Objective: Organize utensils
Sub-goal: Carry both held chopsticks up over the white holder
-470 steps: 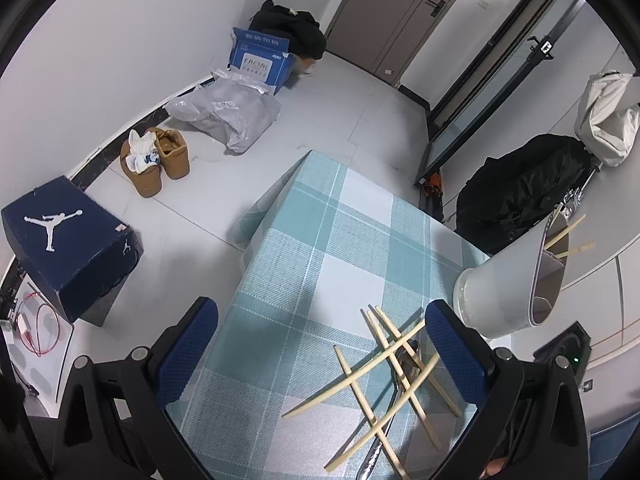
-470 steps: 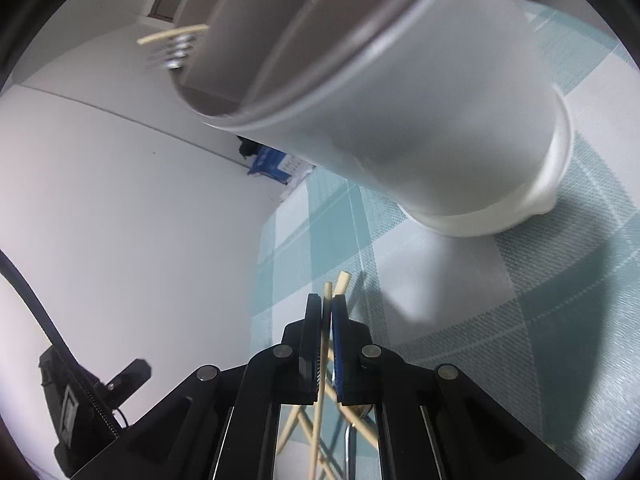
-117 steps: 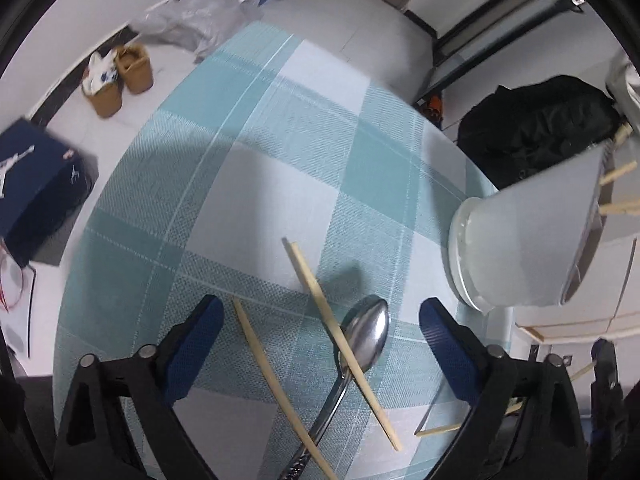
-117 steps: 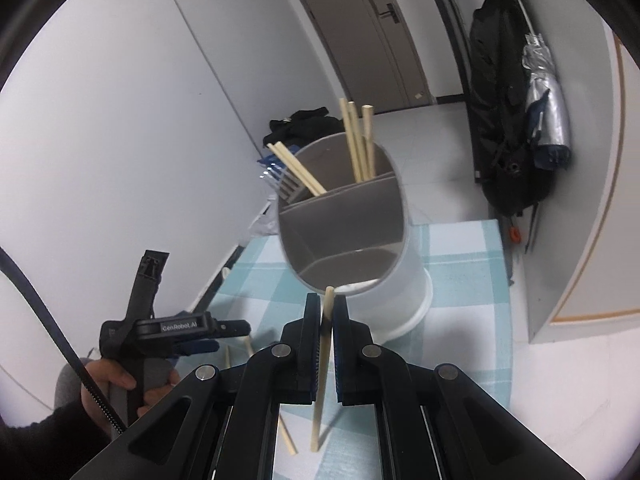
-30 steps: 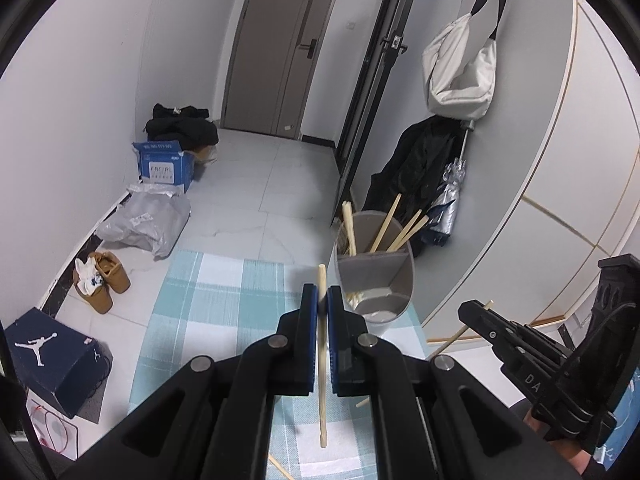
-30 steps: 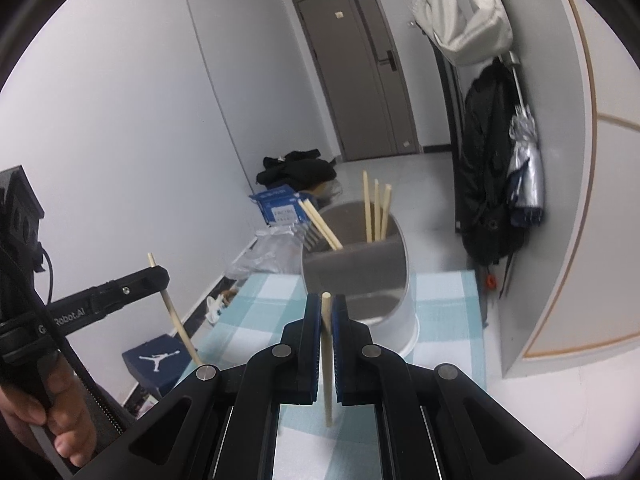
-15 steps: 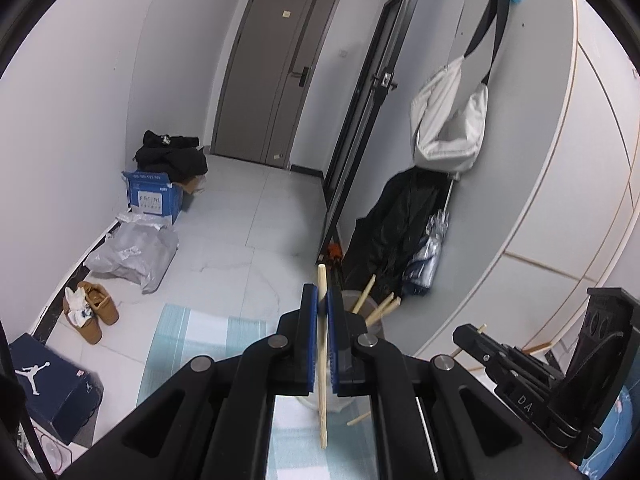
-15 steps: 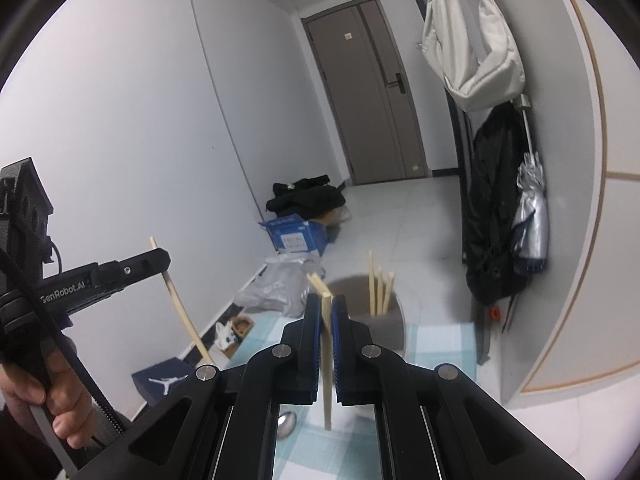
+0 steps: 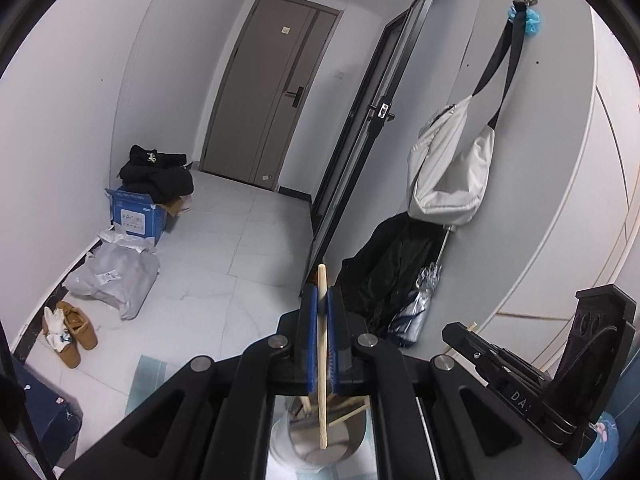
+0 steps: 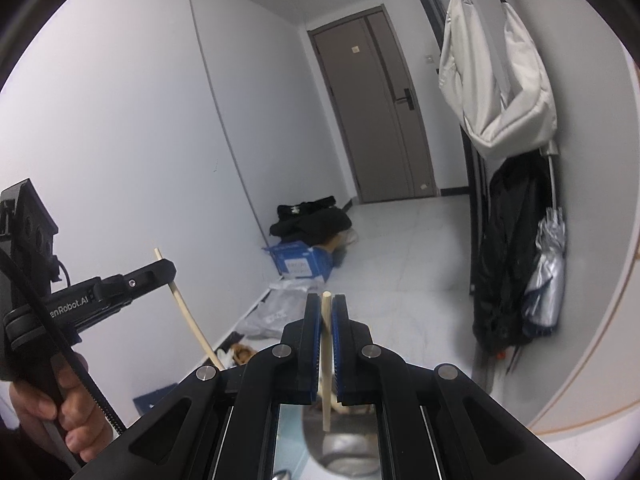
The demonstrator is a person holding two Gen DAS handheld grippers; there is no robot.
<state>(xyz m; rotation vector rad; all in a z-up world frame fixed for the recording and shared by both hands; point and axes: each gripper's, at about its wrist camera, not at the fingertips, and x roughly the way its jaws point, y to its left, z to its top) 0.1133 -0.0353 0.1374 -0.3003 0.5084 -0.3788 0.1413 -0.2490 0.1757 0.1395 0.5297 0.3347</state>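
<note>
While each gripper is clamping one chopstick upright, the left gripper (image 9: pixel 323 300) and its chopstick (image 9: pixel 322 354) are hanging directly over the holder (image 9: pixel 320 444) at bottom centre, as the right gripper (image 10: pixel 327 308) with its chopstick (image 10: pixel 327 360) is doing too.

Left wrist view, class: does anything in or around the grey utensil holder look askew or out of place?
Mostly orderly. In the round grey utensil holder, one pale wooden chopstick leans nearly sideways instead of standing upright like its neighbours. The left gripper pinches another wooden chopstick roughly upright over the holder, not yet dropped in.
</note>
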